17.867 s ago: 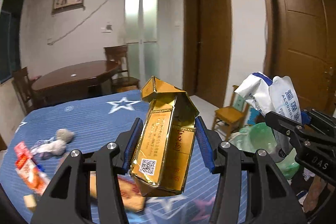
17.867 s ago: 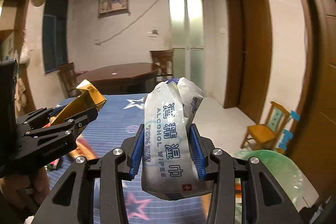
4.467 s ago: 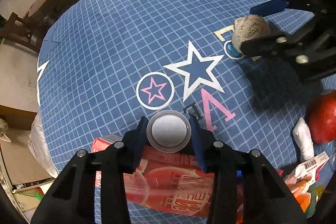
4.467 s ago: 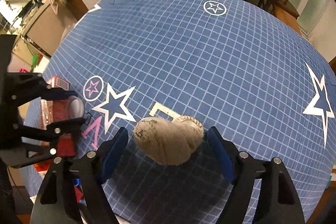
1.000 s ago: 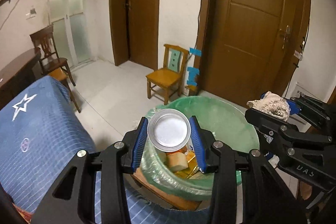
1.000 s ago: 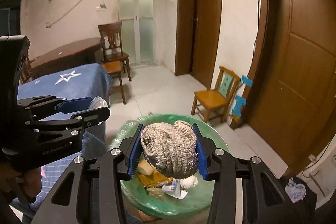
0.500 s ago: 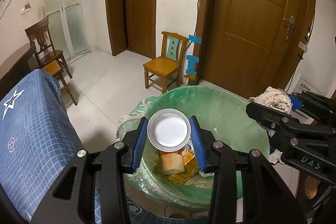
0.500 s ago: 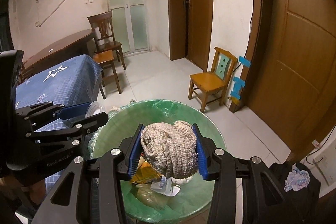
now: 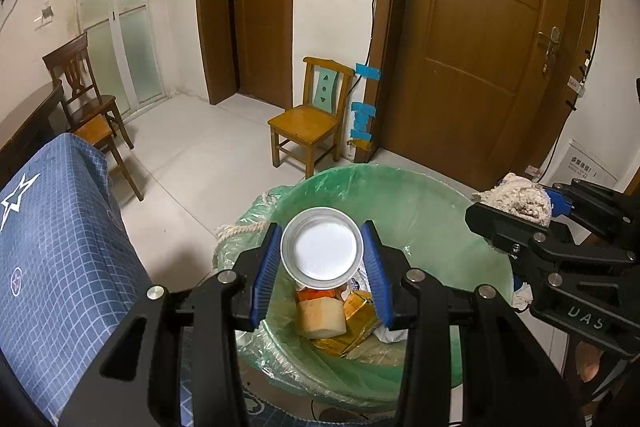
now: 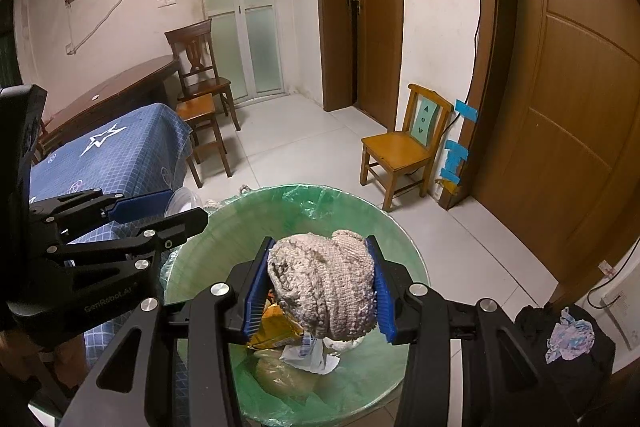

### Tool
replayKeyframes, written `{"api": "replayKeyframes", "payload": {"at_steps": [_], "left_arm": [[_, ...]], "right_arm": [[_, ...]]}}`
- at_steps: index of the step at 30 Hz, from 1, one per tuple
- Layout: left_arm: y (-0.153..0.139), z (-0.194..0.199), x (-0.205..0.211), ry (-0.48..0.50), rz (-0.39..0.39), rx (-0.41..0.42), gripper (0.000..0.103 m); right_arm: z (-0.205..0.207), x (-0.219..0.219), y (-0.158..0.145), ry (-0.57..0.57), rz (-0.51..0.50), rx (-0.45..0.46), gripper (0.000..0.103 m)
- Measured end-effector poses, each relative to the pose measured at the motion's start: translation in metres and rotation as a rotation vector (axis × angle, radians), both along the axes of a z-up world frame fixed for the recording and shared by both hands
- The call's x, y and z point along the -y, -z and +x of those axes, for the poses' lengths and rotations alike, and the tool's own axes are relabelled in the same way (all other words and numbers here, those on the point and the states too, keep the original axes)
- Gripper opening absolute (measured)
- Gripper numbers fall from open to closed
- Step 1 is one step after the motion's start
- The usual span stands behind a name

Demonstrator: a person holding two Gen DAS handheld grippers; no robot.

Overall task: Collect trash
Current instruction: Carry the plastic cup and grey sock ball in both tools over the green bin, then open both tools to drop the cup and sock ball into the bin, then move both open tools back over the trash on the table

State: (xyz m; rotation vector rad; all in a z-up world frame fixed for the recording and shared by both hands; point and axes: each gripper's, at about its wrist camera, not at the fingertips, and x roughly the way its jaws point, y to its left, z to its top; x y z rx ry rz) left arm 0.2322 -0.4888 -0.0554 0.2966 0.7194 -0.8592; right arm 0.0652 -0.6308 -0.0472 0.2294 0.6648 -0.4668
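My left gripper is shut on a drink bottle, seen end-on as a white round base, held over the green-lined trash bin. My right gripper is shut on a beige knitted rag, held above the same bin. The rag and right gripper also show in the left wrist view, over the bin's right rim. The left gripper shows in the right wrist view, at the bin's left rim. Gold packaging and other trash lie inside the bin.
The blue star-patterned tablecloth hangs at the left, close to the bin. A small yellow wooden chair stands by the wall behind the bin. Brown doors are at the right. A dark bag with a crumpled cloth lies on the floor.
Both grippers have moved further over the bin and tilted down, so more of the bin's inside shows. Both still hold their items.
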Motion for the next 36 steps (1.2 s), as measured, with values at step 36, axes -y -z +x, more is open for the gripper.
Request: {"api": "replayKeyframes", "payload": {"at_steps": [36], "left_arm": [[0.002, -0.006, -0.028, -0.055, 0.056, 0.045, 0.068]], "right_arm": [[-0.015, -0.029, -0.007, -0.014, -0.003, 0.089, 0.071]]}}
